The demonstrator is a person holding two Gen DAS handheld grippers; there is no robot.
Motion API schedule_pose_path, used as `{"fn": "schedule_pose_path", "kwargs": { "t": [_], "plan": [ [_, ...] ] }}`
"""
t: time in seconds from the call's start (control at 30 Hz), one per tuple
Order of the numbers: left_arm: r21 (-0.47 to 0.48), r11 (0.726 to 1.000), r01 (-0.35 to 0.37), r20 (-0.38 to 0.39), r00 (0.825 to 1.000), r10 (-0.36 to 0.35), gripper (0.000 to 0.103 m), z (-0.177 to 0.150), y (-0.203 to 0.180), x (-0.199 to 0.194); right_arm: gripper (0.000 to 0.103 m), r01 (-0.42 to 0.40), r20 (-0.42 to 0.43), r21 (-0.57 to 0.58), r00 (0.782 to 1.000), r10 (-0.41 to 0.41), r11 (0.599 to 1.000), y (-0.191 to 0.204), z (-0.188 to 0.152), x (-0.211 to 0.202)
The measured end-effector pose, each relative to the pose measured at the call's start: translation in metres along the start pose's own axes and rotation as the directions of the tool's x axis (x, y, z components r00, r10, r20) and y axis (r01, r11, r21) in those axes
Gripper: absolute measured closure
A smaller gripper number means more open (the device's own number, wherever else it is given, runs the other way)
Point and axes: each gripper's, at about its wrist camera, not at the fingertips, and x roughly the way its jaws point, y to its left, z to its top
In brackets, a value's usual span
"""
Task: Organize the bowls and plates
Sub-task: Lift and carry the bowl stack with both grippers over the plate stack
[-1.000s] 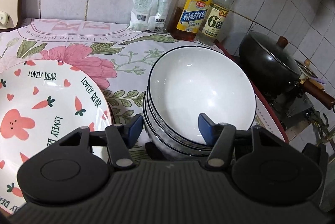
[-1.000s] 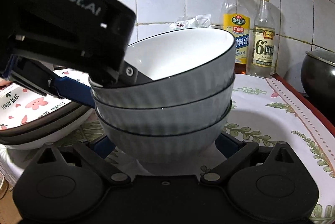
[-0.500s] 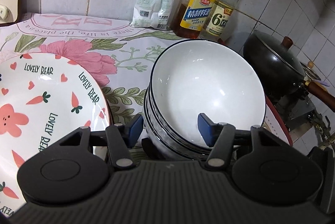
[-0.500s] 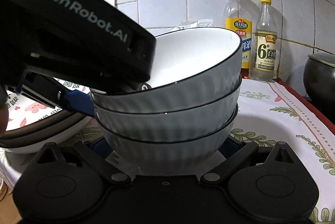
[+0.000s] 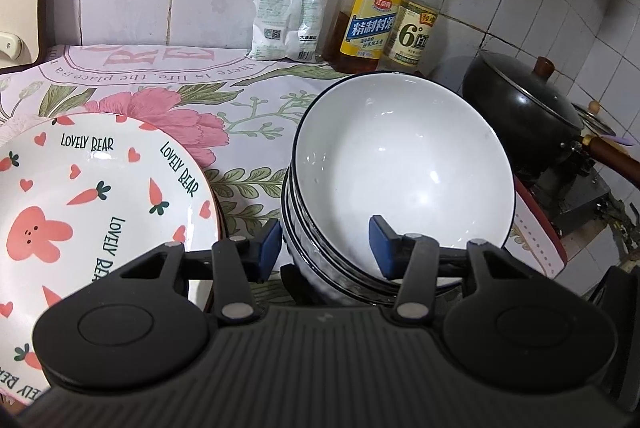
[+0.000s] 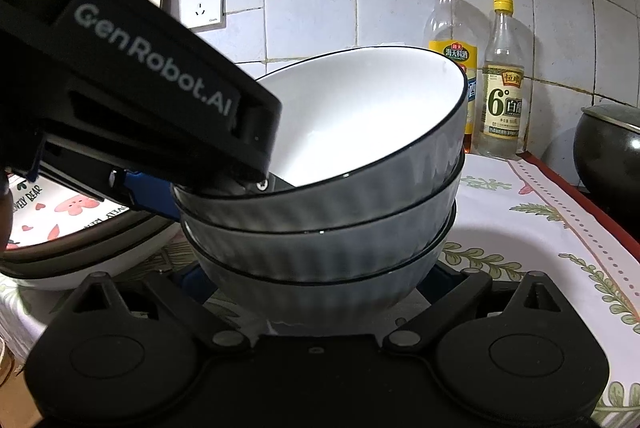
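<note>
Stack of 3 bowls (image 5: 404, 164) centre frame, left gripper (image 5: 325, 242) jaws closing astride its near rim, not yet gripping, right gripper (image 6: 320, 280) flanking the bottom bowl, grip unclear, rabbit plate (image 5: 80, 204) lower left.

bare cloth (image 5: 168, 76) behind plate (image 5: 80, 196) and left of bowls (image 5: 400, 164) is open; bottles (image 5: 372, 16) and packet (image 5: 288, 16) block back wall, wok (image 5: 516, 108) blocks right, narrow gap between plate and bowls

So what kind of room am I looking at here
Most likely a home kitchen counter: a white tiled wall, two condiment bottles standing against it, and a lidded black wok on a stove beside the stacked bowls.
</note>
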Motion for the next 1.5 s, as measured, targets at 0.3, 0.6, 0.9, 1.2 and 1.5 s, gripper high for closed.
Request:
{"fn": "schedule_pose_path", "kwargs": {
  "t": [0.3, 0.6, 0.9, 1.2, 1.5],
  "plan": [
    [0.033, 0.999, 0.031, 0.011, 0.999, -0.032, 0.057, -0.004, -0.001, -0.031, 0.003, 0.026, -0.011, -0.012, 1.0, -0.026, 1.0, 0.013, 0.01, -0.023],
    [0.033, 0.997, 0.071, 0.034, 0.997, -0.072, 0.057, -0.001, 0.01, -0.083, 0.003, 0.054, -0.026, -0.056, 0.998, -0.055, 0.997, 0.04, 0.034, -0.057],
    [0.051, 0.997, 0.058, 0.081, 0.995, -0.062, 0.057, 0.003, 0.024, -0.141, 0.003, 0.048, -0.016, -0.07, 0.999, -0.049, 0.996, 0.077, 0.058, -0.086],
    [0.058, 0.998, 0.005, 0.122, 0.992, -0.013, 0.057, 0.001, 0.05, -0.179, 0.003, 0.002, -0.011, -0.076, 1.0, -0.002, 0.997, 0.115, 0.072, -0.093],
    [0.022, 1.0, -0.022, 0.113, 0.993, 0.019, 0.057, 0.003, 0.095, -0.185, 0.003, -0.042, -0.015, -0.095, 0.999, 0.041, 0.995, 0.146, 0.074, -0.069]
  ]
}}
